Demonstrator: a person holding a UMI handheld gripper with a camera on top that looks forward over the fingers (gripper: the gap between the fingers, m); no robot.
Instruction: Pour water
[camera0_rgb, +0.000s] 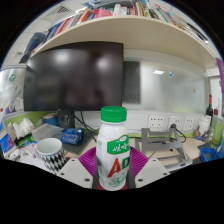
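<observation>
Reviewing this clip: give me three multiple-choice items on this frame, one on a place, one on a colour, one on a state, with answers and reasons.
1. Where is the white bottle relative to the gripper?
A. Between the fingers
B. Far beyond them
C. On the shelf

2. What colour is the bottle's cap?
A. Red
B. Green
C. Black

3. What state is the monitor in?
A. Showing a picture
B. Dark
C. Lying face down

Answers: 1 A, the pink pads flank its body. 2 B, the cap on top is green. 3 B, the upright screen behind the bottle is black.
</observation>
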